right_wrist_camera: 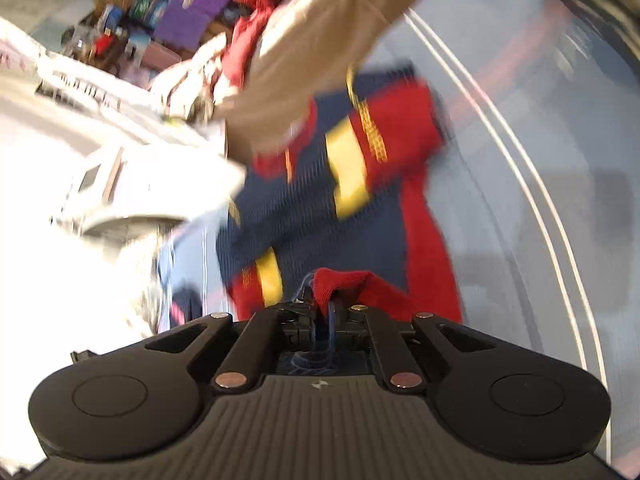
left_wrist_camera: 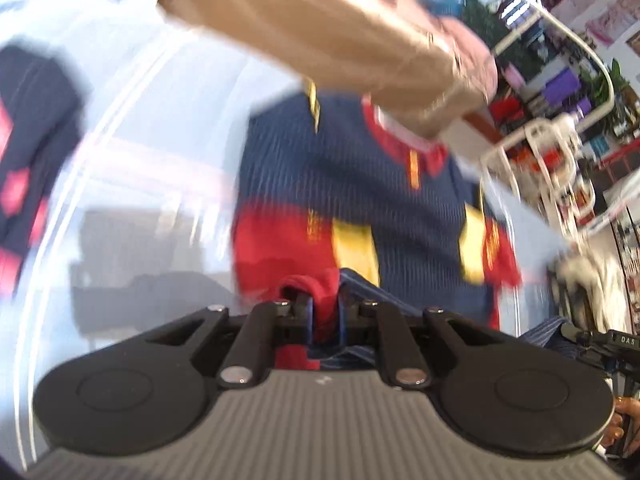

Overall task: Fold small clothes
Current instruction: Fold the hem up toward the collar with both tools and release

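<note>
pale blue tabletop; white rack; cluttered shelves behind, all blurred.

a lived-in home room is showing: cluttered shelves of purple storage boxes, a white wire laundry basket, clothes heaped behind a pale blue bedsheet.

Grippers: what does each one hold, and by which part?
Both are shut on the navy, red and yellow shirt. The left gripper and the right gripper each pinch its red hem edge.
</note>
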